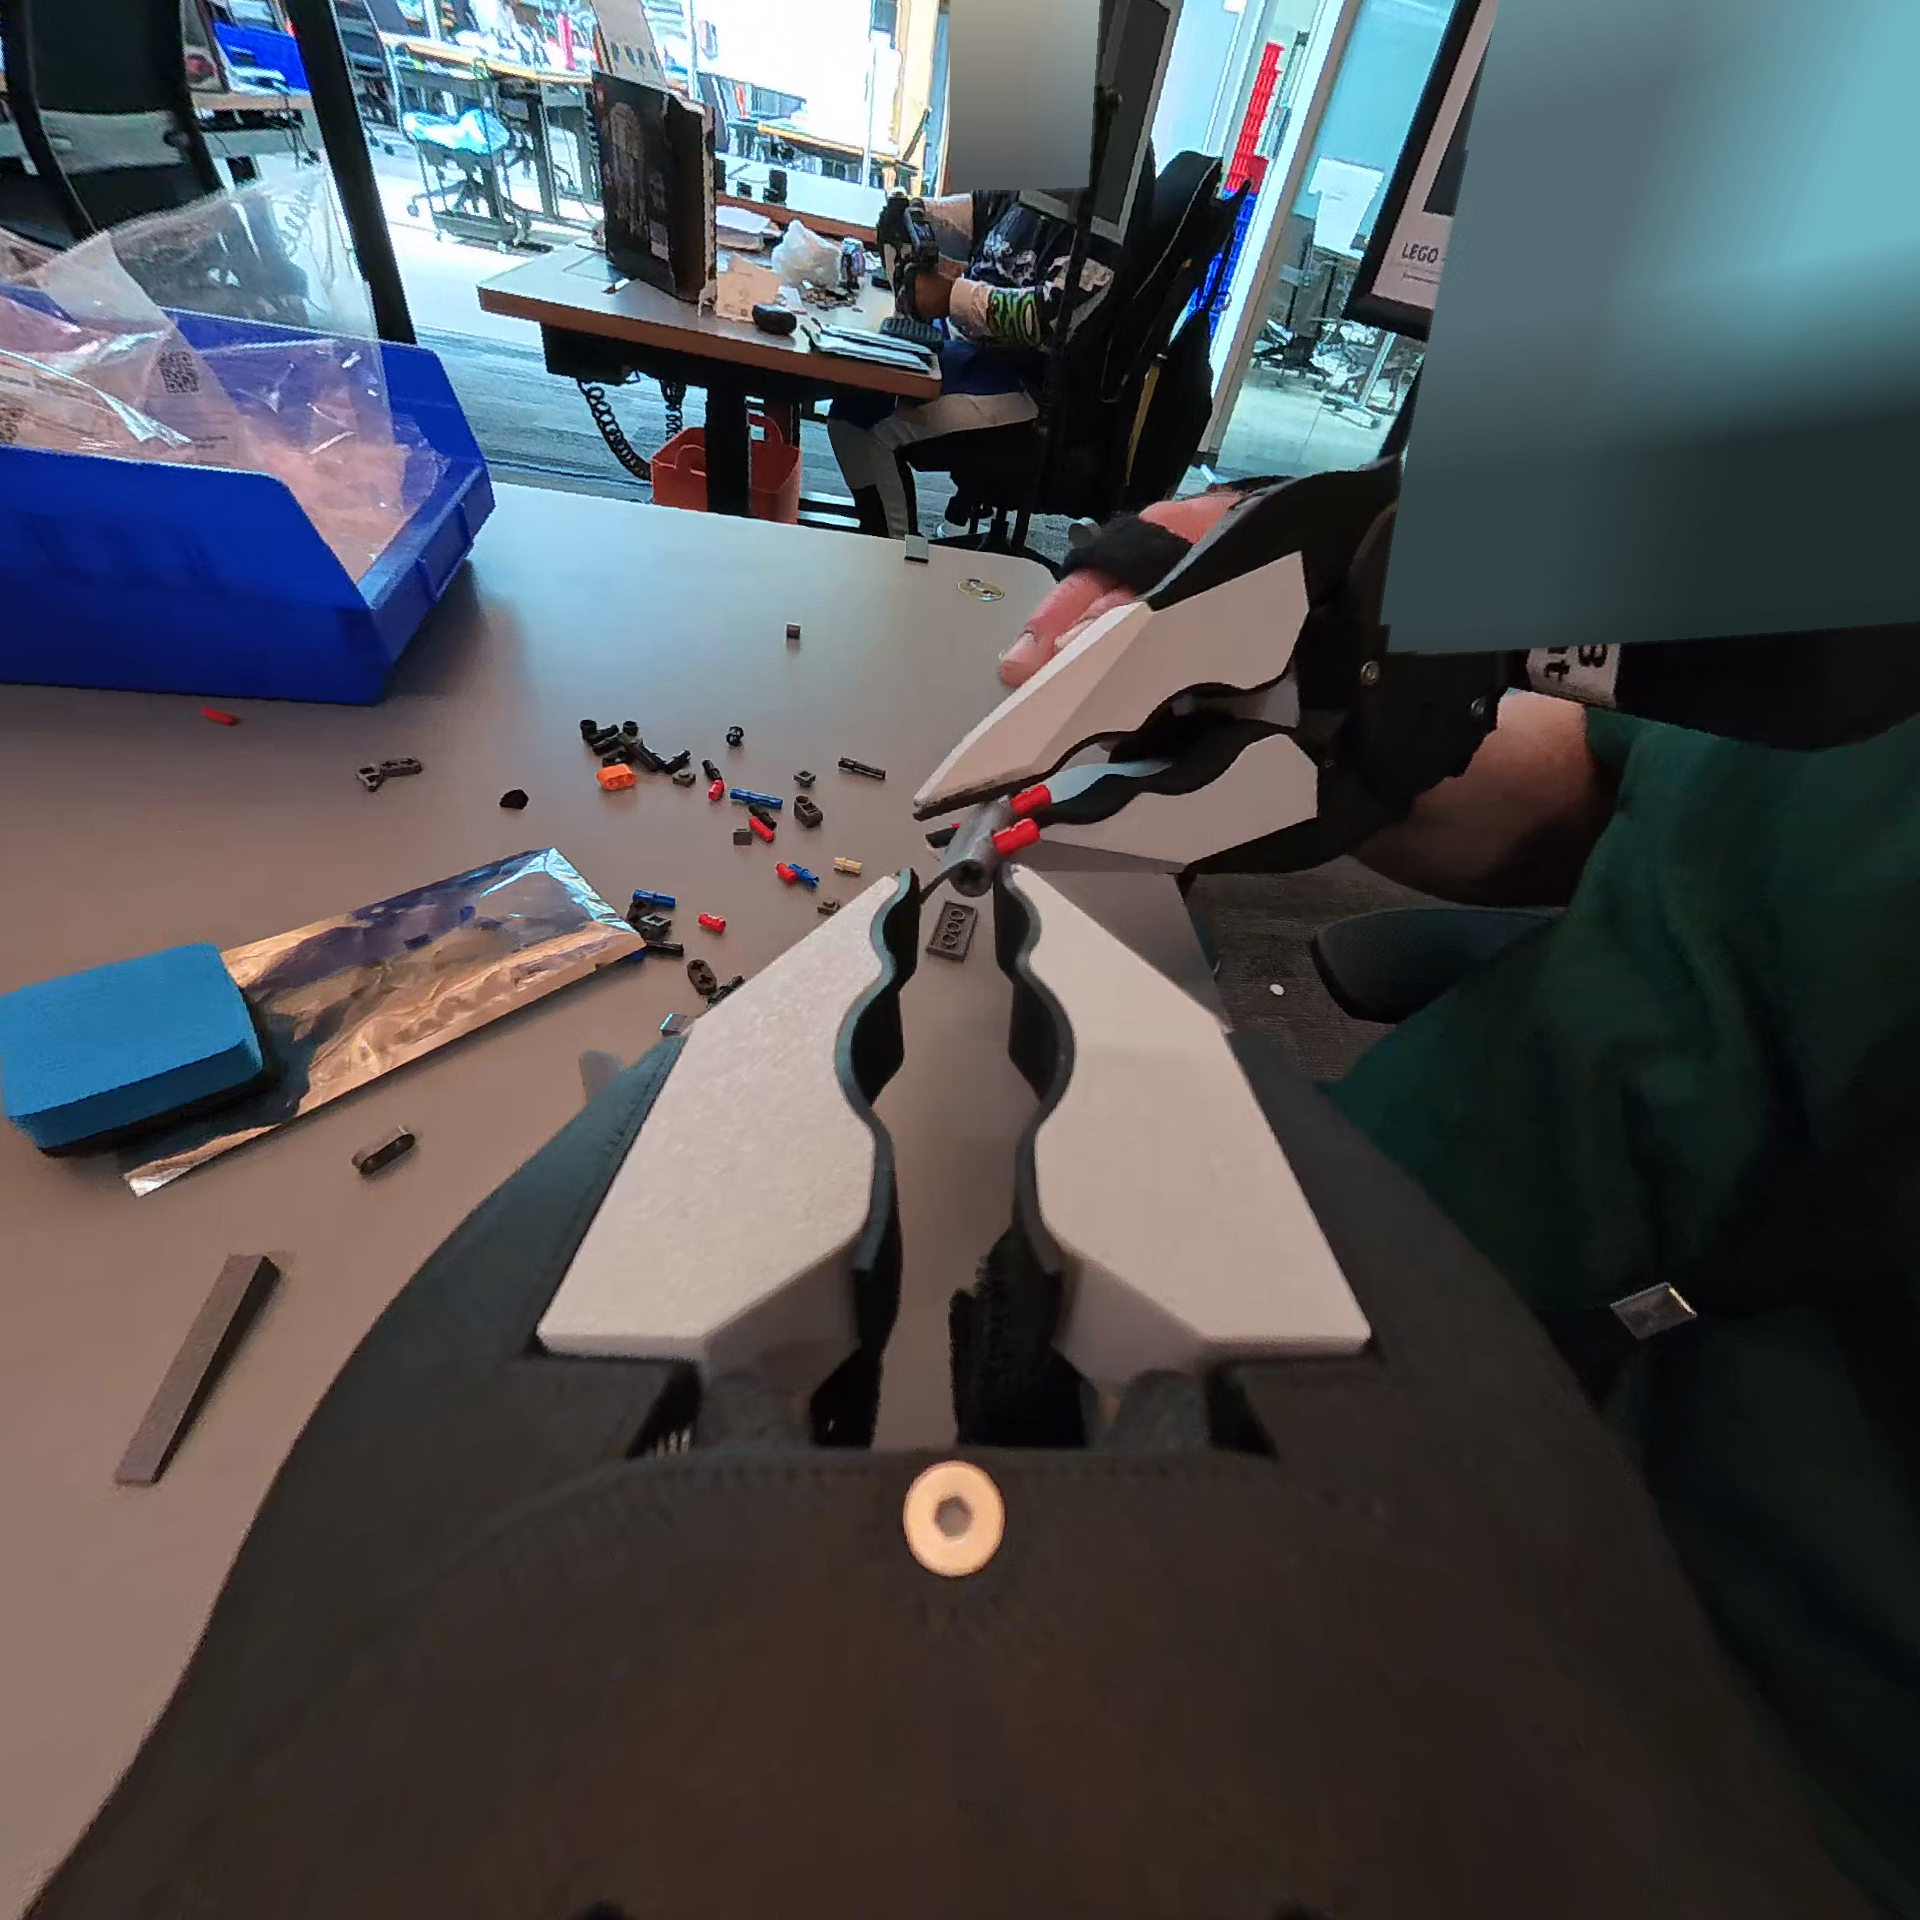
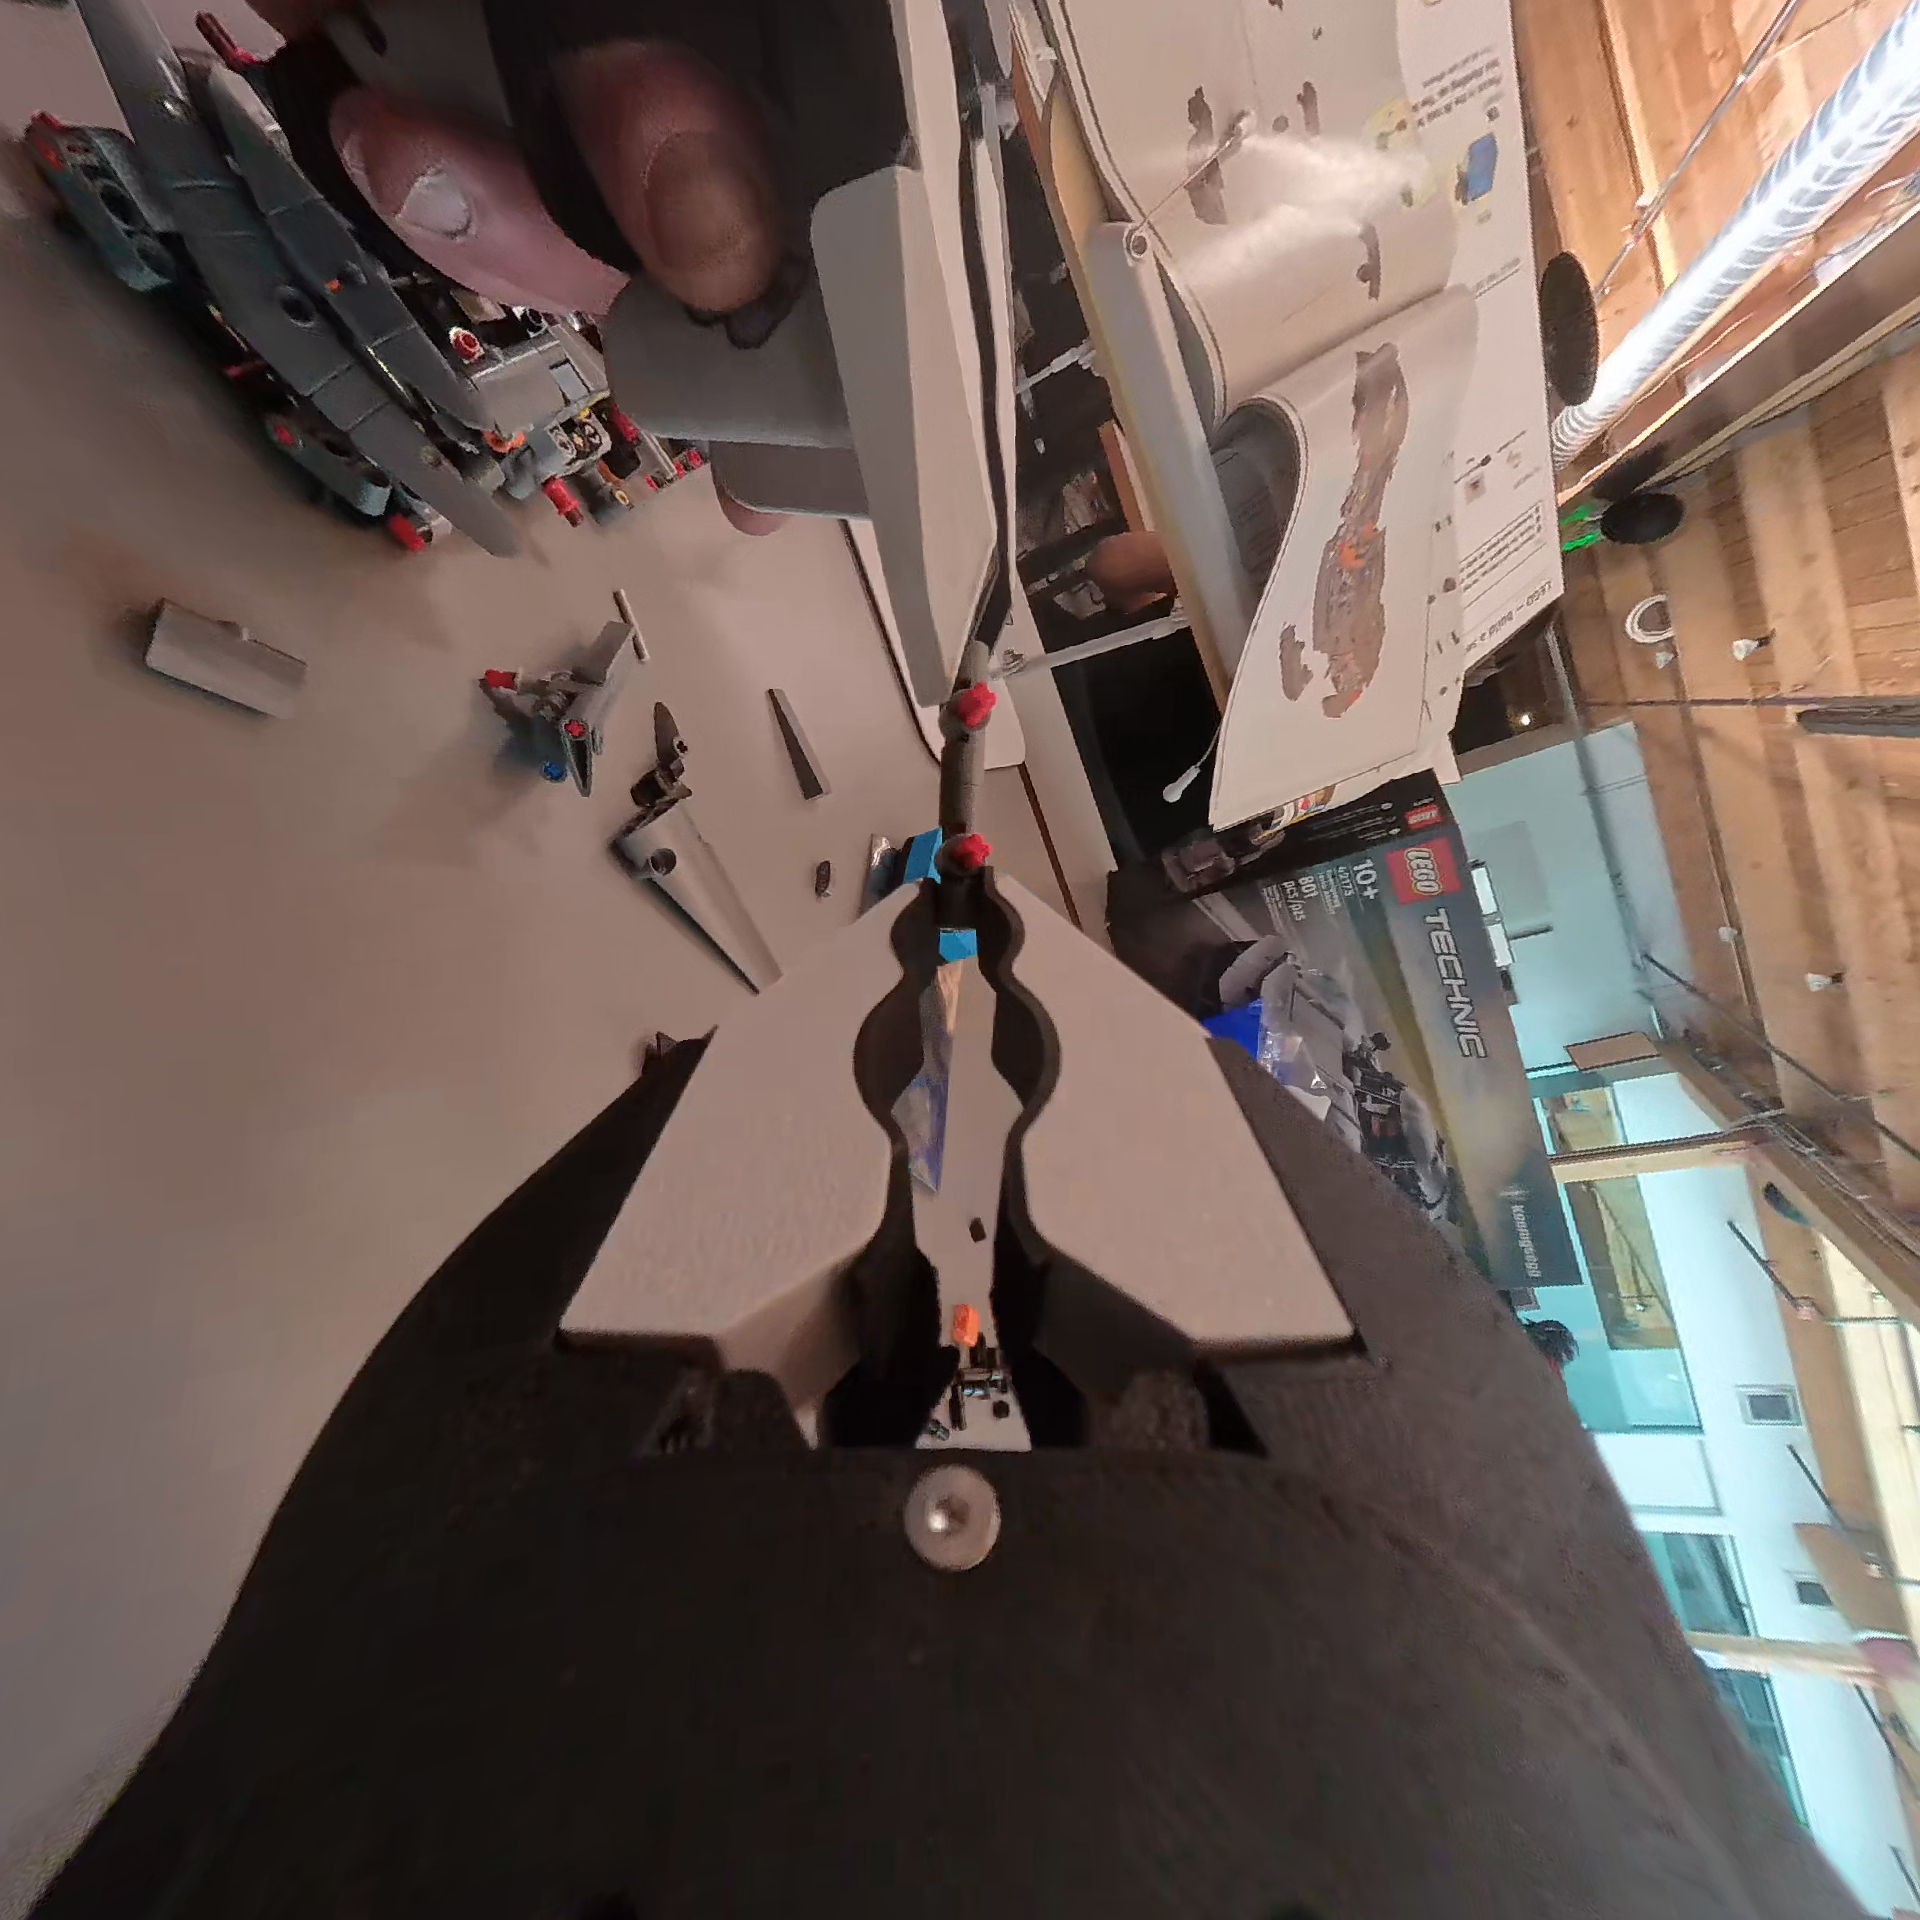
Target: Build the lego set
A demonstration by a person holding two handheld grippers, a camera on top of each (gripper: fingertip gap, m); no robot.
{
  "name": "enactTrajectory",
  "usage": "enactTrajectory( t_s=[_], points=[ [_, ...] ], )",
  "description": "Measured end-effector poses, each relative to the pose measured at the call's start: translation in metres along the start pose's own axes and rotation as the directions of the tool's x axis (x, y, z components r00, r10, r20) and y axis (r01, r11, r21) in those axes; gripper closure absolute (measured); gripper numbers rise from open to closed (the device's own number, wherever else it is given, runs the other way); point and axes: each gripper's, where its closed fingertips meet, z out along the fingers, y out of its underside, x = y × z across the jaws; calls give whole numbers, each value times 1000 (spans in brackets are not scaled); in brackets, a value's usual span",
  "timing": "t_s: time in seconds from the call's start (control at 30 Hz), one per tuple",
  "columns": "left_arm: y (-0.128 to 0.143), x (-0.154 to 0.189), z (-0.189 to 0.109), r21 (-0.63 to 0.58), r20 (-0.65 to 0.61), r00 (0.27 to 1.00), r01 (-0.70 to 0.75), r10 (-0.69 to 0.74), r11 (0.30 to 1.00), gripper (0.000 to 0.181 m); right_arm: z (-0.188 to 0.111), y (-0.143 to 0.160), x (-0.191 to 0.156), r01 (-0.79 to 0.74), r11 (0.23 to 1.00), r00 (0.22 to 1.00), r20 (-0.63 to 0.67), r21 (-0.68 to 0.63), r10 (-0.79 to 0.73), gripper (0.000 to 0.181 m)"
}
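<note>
Grippers meet over the grey table (image 1: 582, 582): the right gripper (image 1: 961, 821) is clamped on a grey beam (image 1: 977, 847) with red pins (image 1: 1016, 836), the left gripper (image 1: 956, 883) pinching its tip. A large ridged model (image 2: 343, 343) stands mostly assembled; loose small plastic pieces (image 1: 727, 800) remain scattered.

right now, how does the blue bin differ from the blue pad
The blue bin is large, open-topped and holds clear bags; the blue pad is small, solid and lies on a silver bag. The bin is darker blue than the pad. Both sit on the table.
</note>
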Motion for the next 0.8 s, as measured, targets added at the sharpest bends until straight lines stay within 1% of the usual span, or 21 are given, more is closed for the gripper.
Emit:
enactTrajectory(
  t_s=[0.13, 0.2, 0.23, 0.27, 0.3, 0.4, 0.43, 0.47, 0.5, 0.53, 0.6, 0.7, 0.8],
  points=[
    [-6, -2, -4, 12, 56, 992, -116, 115, 993, 171, 2, -2, -1, -67, 997, 997, 44, 41, 66, 174],
    [-11, 2, -6, 19, 80, 973, -218, 216, 976, 171, -2, -4, -3, -173, 982, 980, 118, 80, 163, 158],
    [-11, 3, -7, -3, 102, 957, -271, 270, 963, 172, -5, -5, -3, -254, 962, 956, 175, 97, 235, 153],
    [-9, 1, -6, -34, 129, 940, -314, 316, 949, 172, -7, -5, -3, -333, 938, 921, 245, 96, 302, 152],
    [-7, 1, -5, -63, 141, 924, -350, 355, 935, 181, -9, -6, -4, -392, 915, 886, 308, 93, 348, 152],
    [-4, 5, 0, -98, 149, 880, -440, 450, 893, 181, -11, -14, 0, -525, 843, 793, 426, 116, 435, 145],
    [1, 4, 2, -122, 139, 881, -438, 452, 891, 181, -9, -14, 3, -529, 839, 795, 418, 123, 440, 150],
    [4, 0, 3, -139, 145, 884, -426, 444, 894, 181, -7, -12, 3, -497, 858, 819, 399, 130, 413, 168],
    [7, -1, 3, -140, 138, 891, -414, 432, 900, 181, -3, -10, -4, -453, 884, 837, 398, 114, 377, 178],
    [9, -3, 3, -139, 130, 899, -401, 418, 906, 181, 0, -7, -10, -429, 898, 844, 394, 92, 363, 180],
    [11, -3, 2, -135, 119, 901, -402, 418, 905, 181, 6, 0, -17, -438, 897, 838, 390, 62, 383, 181],
    [15, -1, 5, -152, 98, 903, -402, 419, 903, 181, 4, 1, -15, -457, 886, 835, 381, 81, 396, 181],
    [17, -3, 5, -159, 99, 907, -393, 410, 906, 181, 7, 3, -20, -418, 906, 849, 384, 65, 364, 181]
  ],
)
